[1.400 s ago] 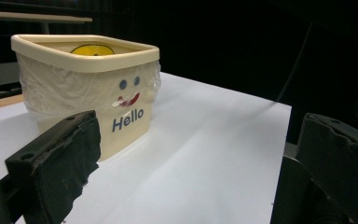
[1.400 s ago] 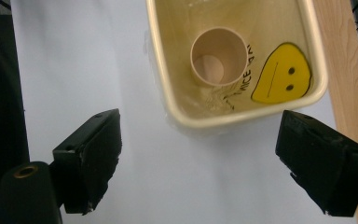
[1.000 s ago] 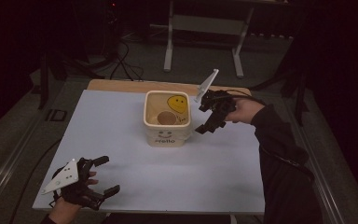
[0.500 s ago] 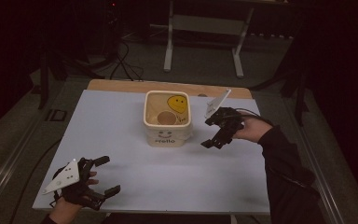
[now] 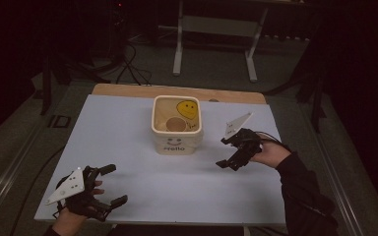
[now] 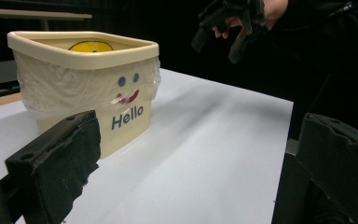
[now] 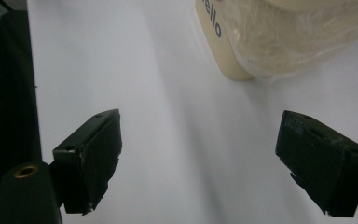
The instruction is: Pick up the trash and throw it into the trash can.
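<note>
At the near left corner of the desk (image 5: 128,123) the left gripper (image 5: 112,184) rests low, its jaws wide apart with nothing between them. From the left gripper view it looks level across the white top at the tub (image 6: 81,88), which stands well ahead of it.

In the middle, toward the far edge, the cream tub (image 5: 177,125) stands upright, lined with a thin clear bag that folds over its rim. "Hello" and a small face are printed on its near side, a yellow smiley sticker (image 5: 187,108) sits on an inner wall, and a round brown thing (image 5: 176,125), perhaps a cup or lid, lies at the bottom.

To the right, the right gripper (image 5: 229,163) hangs beside the tub but apart from it, tilted down toward the bare desk. Its jaws stand open and empty; the right gripper view shows only white surface between them, with the tub's corner (image 7: 228,51) at the top.

The step in hand looks like the right hand drawing clear of the tub with the brown thing lying inside. To do it well, keep the jaws spread and away from the bag's loose film, which could snag and tip or drag the light tub. Set the gripper down softly on open surface, a clear gap from the tub's wall.
</note>
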The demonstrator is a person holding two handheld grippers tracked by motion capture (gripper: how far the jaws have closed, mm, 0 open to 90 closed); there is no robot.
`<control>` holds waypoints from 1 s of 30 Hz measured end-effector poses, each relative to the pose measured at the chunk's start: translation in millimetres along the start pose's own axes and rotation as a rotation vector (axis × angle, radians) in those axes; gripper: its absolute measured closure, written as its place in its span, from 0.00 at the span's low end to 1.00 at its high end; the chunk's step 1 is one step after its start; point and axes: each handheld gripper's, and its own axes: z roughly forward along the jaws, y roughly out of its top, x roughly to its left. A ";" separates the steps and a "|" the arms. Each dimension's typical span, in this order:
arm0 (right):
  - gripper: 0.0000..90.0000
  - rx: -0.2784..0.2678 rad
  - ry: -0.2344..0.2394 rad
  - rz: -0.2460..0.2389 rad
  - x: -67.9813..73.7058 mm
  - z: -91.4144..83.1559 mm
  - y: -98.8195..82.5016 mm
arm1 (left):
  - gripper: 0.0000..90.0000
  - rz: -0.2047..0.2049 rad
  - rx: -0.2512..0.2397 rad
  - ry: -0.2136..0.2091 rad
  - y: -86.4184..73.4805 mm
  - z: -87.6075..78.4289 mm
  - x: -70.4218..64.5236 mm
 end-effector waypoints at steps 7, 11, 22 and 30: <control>0.16 -0.053 -0.039 0.038 7.9 5.8 -20.3 | 0.01 0.000 0.000 0.000 0.0 0.0 0.0; 0.16 -0.077 -0.053 0.063 13.2 9.9 -33.2 | 0.01 0.004 0.004 -0.001 0.1 0.4 -0.1; 0.16 -0.101 -0.064 0.119 29.4 24.0 -63.5 | 0.01 0.002 0.005 0.000 -0.2 1.0 0.4; 0.16 -0.186 -0.084 0.169 45.2 27.4 -77.2 | 0.01 0.003 0.006 0.000 -0.1 1.1 0.3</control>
